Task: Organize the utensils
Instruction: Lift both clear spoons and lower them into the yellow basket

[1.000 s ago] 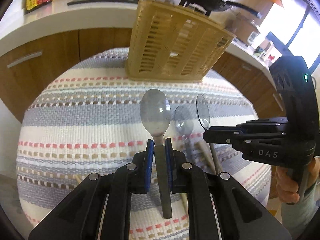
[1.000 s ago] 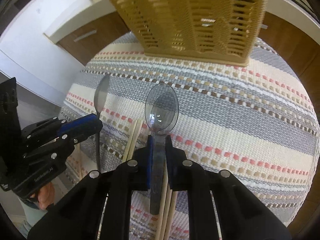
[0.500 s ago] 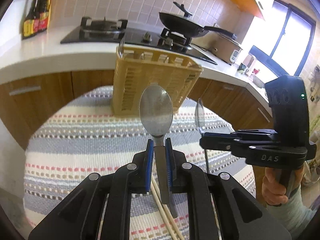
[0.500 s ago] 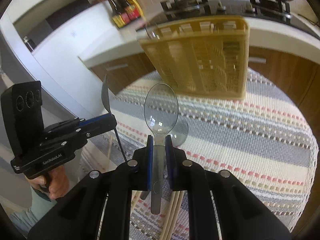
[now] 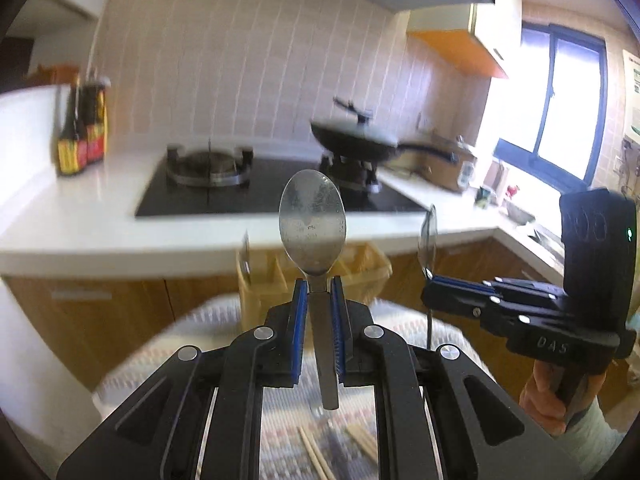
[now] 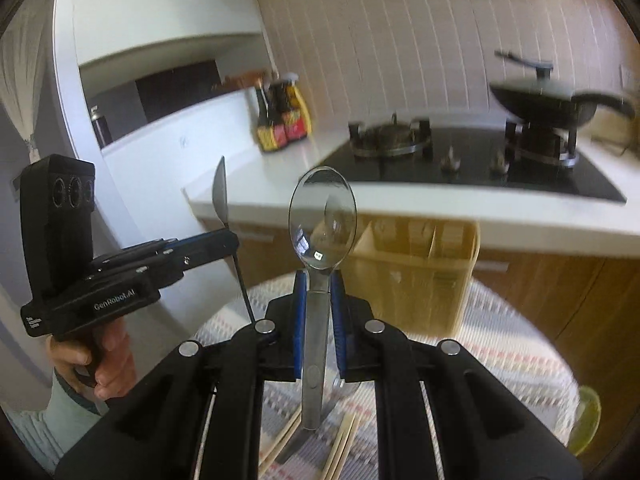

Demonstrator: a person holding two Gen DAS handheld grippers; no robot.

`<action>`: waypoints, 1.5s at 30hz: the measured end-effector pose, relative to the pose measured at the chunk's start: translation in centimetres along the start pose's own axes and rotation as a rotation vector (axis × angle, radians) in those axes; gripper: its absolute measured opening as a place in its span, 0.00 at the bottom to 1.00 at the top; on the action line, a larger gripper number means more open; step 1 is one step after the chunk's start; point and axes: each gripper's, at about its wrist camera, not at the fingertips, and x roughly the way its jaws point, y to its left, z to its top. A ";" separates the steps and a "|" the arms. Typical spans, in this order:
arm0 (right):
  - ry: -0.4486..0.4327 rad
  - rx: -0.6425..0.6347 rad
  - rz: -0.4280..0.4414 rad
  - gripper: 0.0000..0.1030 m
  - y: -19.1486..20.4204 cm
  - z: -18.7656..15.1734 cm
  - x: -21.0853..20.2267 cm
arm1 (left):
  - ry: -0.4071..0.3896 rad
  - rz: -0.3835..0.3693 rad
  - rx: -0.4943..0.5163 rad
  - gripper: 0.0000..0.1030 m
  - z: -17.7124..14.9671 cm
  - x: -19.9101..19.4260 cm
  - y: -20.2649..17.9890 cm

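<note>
L gripper point(image 5: 319, 286) clamps metal spoon point(image 5: 312, 227), bowl up.

Both cams sit right behind their own black fingers, looking forward and a bit downward, close in. The left one faces the white kitchen counter point(image 5: 80, 216) with the black gas hob point(image 5: 256, 192), and catches the right gripper point(image 5: 430, 302) off to its right. The right one sees the same hob and the yellow slatted plastic basket point(image 6: 420, 276), with the left gripper point(image 6: 230, 240) at its left.
</note>
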 end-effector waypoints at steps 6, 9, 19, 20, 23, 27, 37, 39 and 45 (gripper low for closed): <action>-0.112 -0.019 -0.058 0.10 -1.0 3.3 -0.6 | -0.109 0.035 0.004 0.09 3.0 0.9 0.1; -0.185 -0.016 -0.147 0.10 -1.6 4.6 -1.0 | -0.133 0.049 0.023 0.09 3.9 2.1 -0.1; -0.265 -0.007 -0.330 0.10 -6.2 7.1 2.7 | -0.193 0.089 0.078 0.09 5.1 6.9 0.6; -0.260 -0.013 -0.339 0.10 -6.6 7.1 3.4 | -0.193 0.089 0.077 0.09 5.1 7.4 0.8; -0.241 -0.028 -0.361 0.10 -7.7 6.8 5.7 | -0.194 0.095 0.070 0.09 5.0 9.0 1.5; -0.226 -0.027 -0.358 0.10 -9.0 6.1 7.9 | -0.181 0.099 0.066 0.09 4.5 10.7 2.3; -0.205 -0.043 -0.355 0.10 -10.2 4.8 10.2 | -0.172 0.097 0.070 0.09 2.8 12.9 3.5; -0.202 -0.039 -0.350 0.10 -10.3 4.6 10.4 | -0.173 0.095 0.067 0.09 2.7 13.1 3.6; -0.208 -0.045 -0.359 0.10 -10.5 3.9 10.8 | -0.169 0.075 0.059 0.10 2.1 13.5 4.0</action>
